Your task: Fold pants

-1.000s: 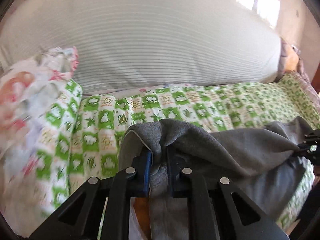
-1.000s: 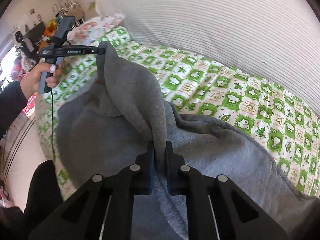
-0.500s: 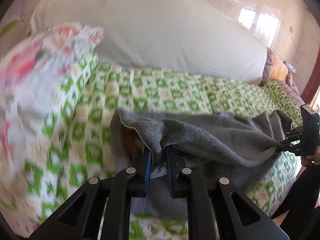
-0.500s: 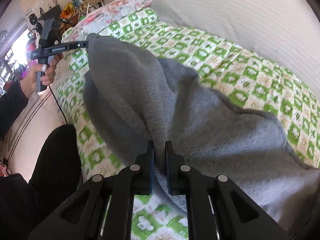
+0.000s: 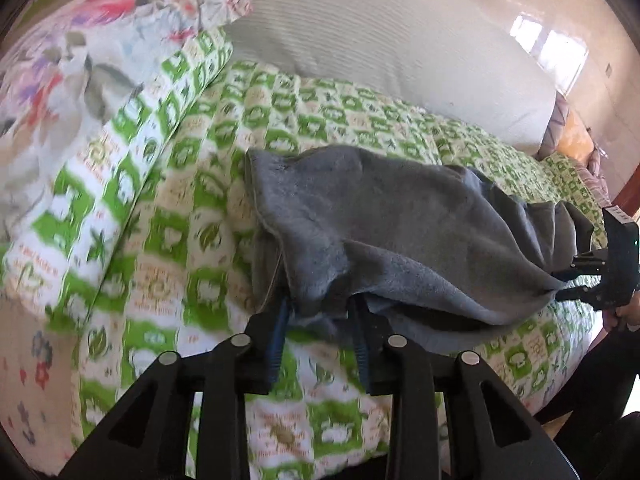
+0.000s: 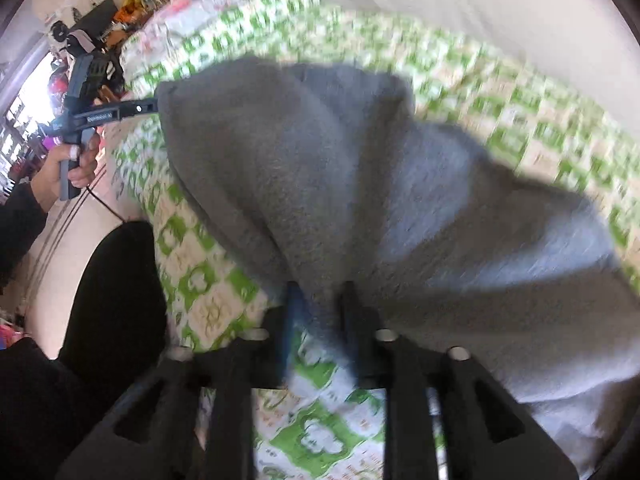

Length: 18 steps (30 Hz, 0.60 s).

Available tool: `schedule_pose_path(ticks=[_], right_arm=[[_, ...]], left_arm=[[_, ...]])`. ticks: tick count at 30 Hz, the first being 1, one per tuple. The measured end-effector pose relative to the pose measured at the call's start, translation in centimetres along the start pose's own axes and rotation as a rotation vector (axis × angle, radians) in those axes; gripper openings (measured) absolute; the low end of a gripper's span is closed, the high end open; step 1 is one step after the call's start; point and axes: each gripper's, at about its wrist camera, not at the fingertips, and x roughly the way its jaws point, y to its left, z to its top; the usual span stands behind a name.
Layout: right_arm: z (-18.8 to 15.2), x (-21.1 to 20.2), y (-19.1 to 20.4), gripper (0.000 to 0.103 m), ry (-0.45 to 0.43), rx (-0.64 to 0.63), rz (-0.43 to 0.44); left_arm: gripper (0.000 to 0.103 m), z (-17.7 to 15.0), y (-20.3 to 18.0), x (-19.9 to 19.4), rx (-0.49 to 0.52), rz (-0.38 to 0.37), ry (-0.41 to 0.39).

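Observation:
The grey fleece pants [image 5: 400, 232] lie folded over on the green quilt, spread between the two grippers. My left gripper [image 5: 320, 308] sits at one end of them. Its jaws are opening, with a bunched edge of fabric loose between the blue pads. My right gripper [image 6: 318, 292] is at the other end, jaws also opening, and the grey pants [image 6: 360, 184] still run between its fingers. In the left wrist view the right gripper [image 5: 576, 280] shows at the far right edge of the cloth. The right wrist view has the left gripper [image 6: 148, 107] at the upper left.
A green and white checked quilt [image 5: 208, 240] covers the bed. A long white striped bolster [image 5: 380, 40] lies along the back, and a floral pillow [image 5: 72, 64] at the left. The person's dark trouser leg [image 6: 116, 300] stands by the bed's front edge.
Both grippers came down and laid the pants onto the quilt. Their jaws, shut on the fabric before, now stand apart.

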Motion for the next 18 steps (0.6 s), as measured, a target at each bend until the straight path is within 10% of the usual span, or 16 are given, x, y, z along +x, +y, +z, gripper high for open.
schedule_pose_path(ticks=[7, 18], right_arm=[[-1.7, -3.9, 0.5, 0.054, -0.1, 0.036, 0.006], [-7.5, -12.0, -7.6, 0.055, -0.221, 0.339, -0.14]], left_arm=[[0.053, 1.2, -6.1, -4.7, 0.131, 0.038, -0.122], [0.064, 4.4, -18.5, -0.3, 0.261, -0.2, -0.112]])
